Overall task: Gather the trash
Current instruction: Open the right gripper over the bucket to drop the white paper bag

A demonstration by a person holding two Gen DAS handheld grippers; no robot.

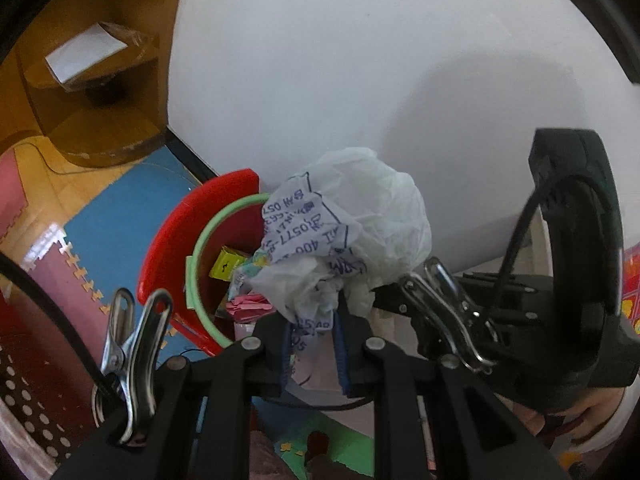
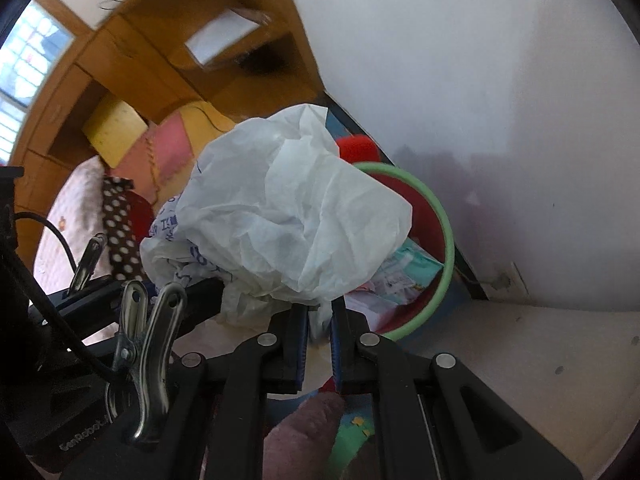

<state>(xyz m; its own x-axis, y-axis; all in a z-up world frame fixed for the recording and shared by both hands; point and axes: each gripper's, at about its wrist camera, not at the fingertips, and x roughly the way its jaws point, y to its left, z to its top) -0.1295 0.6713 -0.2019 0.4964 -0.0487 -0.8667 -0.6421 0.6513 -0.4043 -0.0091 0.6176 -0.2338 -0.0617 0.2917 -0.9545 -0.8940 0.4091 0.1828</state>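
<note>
A crumpled white plastic bag (image 1: 360,220) with blue print hangs over a red bin with a green rim (image 1: 196,276). My left gripper (image 1: 314,328) is shut on the bag's lower folds. My right gripper (image 2: 319,316) is shut on another fold of the same bag (image 2: 288,216). In the left wrist view the right gripper (image 1: 380,292) comes in from the right and bites the bag's edge. The bin (image 2: 446,232) sits against the white wall and holds a yellow box (image 1: 228,266), pink paper (image 1: 248,304) and wrappers. The bag hides much of the bin's opening.
A white wall (image 1: 360,60) stands right behind the bin. A wooden cabinet (image 1: 100,92) with a white sheet on its shelf is at the left. Blue and pink foam floor tiles (image 1: 100,220) lie around the bin. A polka-dot cloth (image 2: 120,232) lies nearby.
</note>
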